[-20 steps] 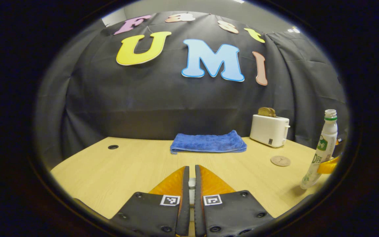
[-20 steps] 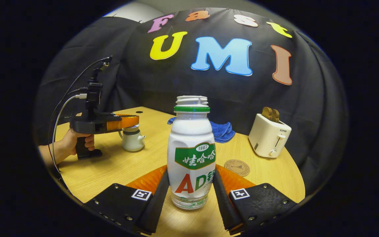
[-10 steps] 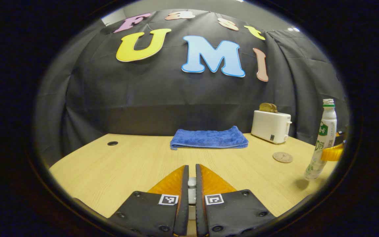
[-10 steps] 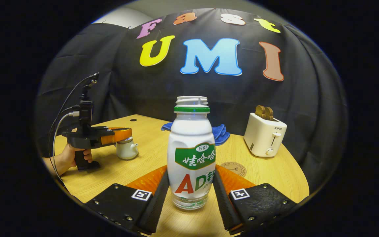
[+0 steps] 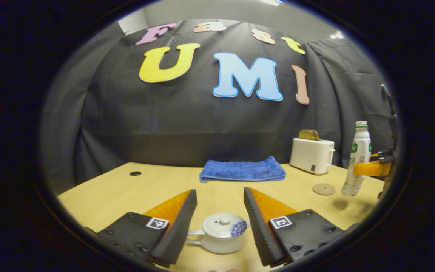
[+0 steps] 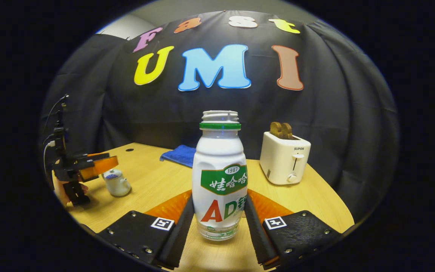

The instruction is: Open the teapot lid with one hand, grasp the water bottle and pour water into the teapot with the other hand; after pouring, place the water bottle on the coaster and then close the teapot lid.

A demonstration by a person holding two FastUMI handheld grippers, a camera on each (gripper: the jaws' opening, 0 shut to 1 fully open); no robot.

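My left gripper [image 5: 219, 190] stands open just above and behind the small white teapot [image 5: 221, 236], whose lid [image 5: 223, 226] sits on the pot. My right gripper [image 6: 218, 198] is shut on an uncapped white bottle [image 6: 220, 170] with a green label, held upright. In the left gripper view that bottle [image 5: 357, 158] hangs slightly above the table at far right, near the round coaster [image 5: 324, 189]. In the right gripper view the left gripper [image 6: 113, 161] hovers beside the teapot [image 6: 116, 182] at far left, held by a hand [image 6: 64, 190].
A folded blue towel [image 5: 242, 170] lies at the back of the wooden table [image 5: 127, 192]. A white toaster [image 5: 312, 155] with bread in it stands at the back right. A small cable hole [image 5: 135, 173] marks the back left.
My left gripper has opened and drawn back from the lid knob it held; the lid now rests on the teapot. My right gripper has carried the bottle to the right, away from the teapot.
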